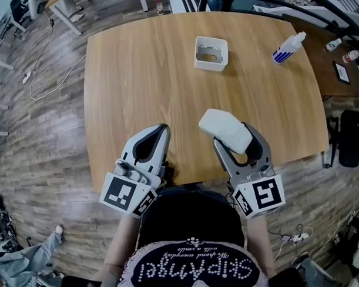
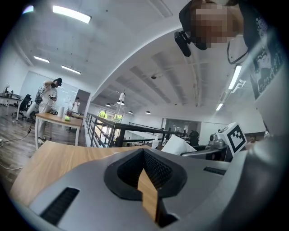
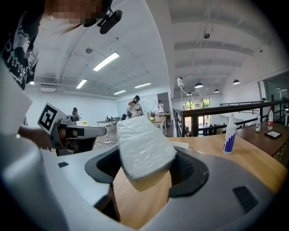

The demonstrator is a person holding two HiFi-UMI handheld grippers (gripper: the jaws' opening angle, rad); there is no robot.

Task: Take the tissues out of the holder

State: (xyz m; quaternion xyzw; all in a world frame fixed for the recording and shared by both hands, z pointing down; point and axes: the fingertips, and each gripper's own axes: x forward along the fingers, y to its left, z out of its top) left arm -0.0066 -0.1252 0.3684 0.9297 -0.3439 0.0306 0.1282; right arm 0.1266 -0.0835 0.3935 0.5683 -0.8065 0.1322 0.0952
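A soft, pillow-shaped white pack of tissues point(image 1: 226, 130) in crinkly wrap is sitting at lower middle of the head view, and the right gripper point(image 1: 232, 135) is clamping it between wide-set jaws, dark ribbed pads pressing its sides. The left gripper point(image 1: 163, 129) is pointing up the frame just left of it, empty, jaw tips meeting. The squarish white holder point(image 1: 211, 53) is standing well apart at top centre of the smooth wood-grain table point(image 1: 136, 82), with a blue-striped white bottle point(image 1: 289, 48) at upper right.
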